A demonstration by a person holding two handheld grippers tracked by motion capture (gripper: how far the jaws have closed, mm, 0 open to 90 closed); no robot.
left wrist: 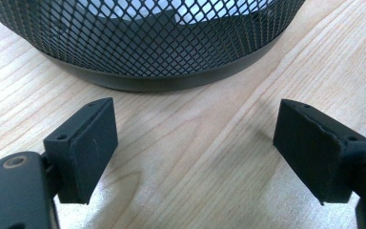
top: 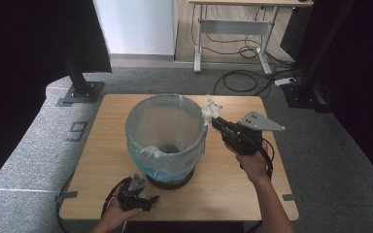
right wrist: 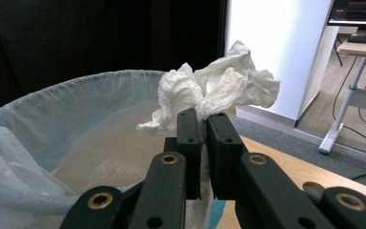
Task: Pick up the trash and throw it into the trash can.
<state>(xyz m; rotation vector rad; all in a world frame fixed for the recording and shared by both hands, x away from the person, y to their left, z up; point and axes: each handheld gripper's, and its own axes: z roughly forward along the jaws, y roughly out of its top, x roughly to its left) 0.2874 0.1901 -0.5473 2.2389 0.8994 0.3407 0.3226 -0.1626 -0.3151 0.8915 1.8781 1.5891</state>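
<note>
one lined mesh bin (top: 166, 141), one crumpled tissue (right wrist: 217, 90) clamped in the right gripper (right wrist: 202, 129) at its right rim; left gripper (left wrist: 195, 148) jaws wide apart, empty

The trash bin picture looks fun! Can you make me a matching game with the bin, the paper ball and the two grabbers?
Things:
1. crumpled tissue
2. left gripper
3. bin liner
4. mesh bin

States:
A. black, standing on the wooden table
B. open, low over the table by the bin's base
C. white, pinched in the right gripper at the bin's rim
D. pale blue, folded over the bin's rim

Pairs: 1-C, 2-B, 3-D, 4-A
</note>
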